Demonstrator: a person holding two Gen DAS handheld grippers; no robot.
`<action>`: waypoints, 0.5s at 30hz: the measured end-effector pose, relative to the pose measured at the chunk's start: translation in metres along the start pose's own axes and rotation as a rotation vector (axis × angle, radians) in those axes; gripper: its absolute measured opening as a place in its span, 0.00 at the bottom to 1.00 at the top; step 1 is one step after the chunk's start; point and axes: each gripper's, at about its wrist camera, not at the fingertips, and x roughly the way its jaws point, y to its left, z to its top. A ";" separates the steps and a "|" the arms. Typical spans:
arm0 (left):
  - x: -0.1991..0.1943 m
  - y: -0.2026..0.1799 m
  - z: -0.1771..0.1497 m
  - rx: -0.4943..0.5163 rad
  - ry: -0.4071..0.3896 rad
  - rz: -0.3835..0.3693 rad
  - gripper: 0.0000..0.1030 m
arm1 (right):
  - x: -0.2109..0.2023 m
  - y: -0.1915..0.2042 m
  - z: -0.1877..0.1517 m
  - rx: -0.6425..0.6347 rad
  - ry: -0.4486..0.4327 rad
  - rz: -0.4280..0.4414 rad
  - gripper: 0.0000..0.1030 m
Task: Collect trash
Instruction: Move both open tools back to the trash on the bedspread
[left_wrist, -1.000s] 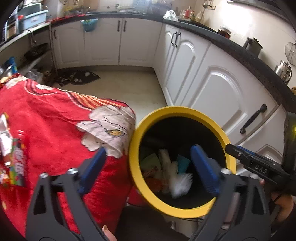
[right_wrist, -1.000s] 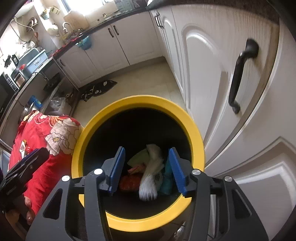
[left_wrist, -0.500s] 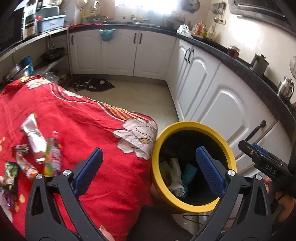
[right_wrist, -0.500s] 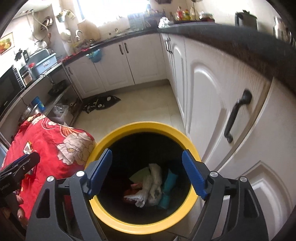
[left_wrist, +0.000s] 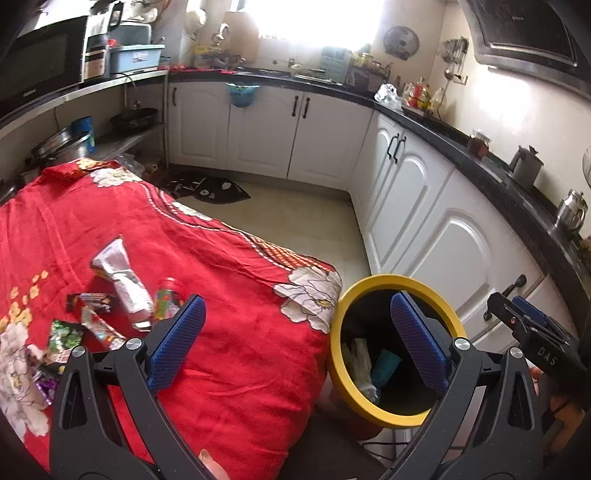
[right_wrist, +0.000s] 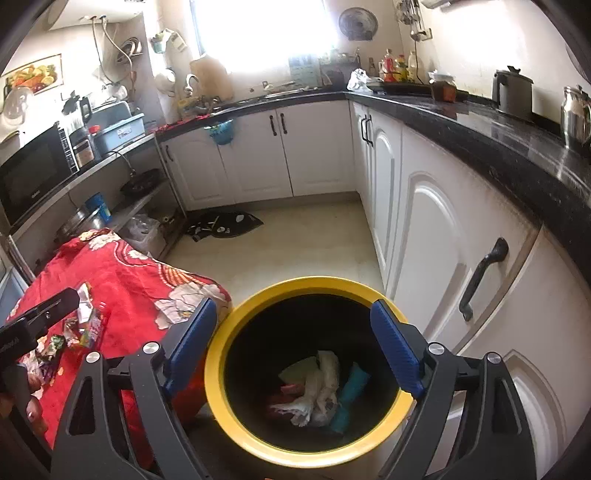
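Note:
A black bin with a yellow rim (right_wrist: 306, 282) stands on the floor beside the table; crumpled white paper (right_wrist: 317, 384) and a teal packet (right_wrist: 351, 391) lie inside. My right gripper (right_wrist: 293, 304) hovers above the bin, its jaws opening with nothing between them. My left gripper (left_wrist: 295, 299) is open and empty above the table's corner, with the bin (left_wrist: 397, 415) to its right. On the red floral cloth (left_wrist: 229, 258) lie a white tube (left_wrist: 122, 277), a colourful can (left_wrist: 166, 299) and several wrappers (left_wrist: 96, 325).
White cabinets (right_wrist: 436, 236) under a black countertop (right_wrist: 480, 129) run close along the bin's right side. A dark mat (left_wrist: 210, 188) lies on the pale floor beyond the table. Shelves with pots stand at the far left.
Both grippers have risen and drawn back from the bin. The right jaws have spread much wider. The trash on the red cloth has come into the left wrist view.

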 end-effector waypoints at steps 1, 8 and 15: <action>-0.002 0.003 0.001 -0.004 -0.004 0.003 0.90 | -0.002 0.003 0.000 -0.003 -0.004 0.003 0.81; -0.025 0.021 0.004 -0.036 -0.049 0.038 0.90 | -0.014 0.022 0.003 -0.042 -0.035 0.037 0.82; -0.047 0.043 0.003 -0.071 -0.088 0.071 0.90 | -0.025 0.043 0.001 -0.075 -0.057 0.077 0.83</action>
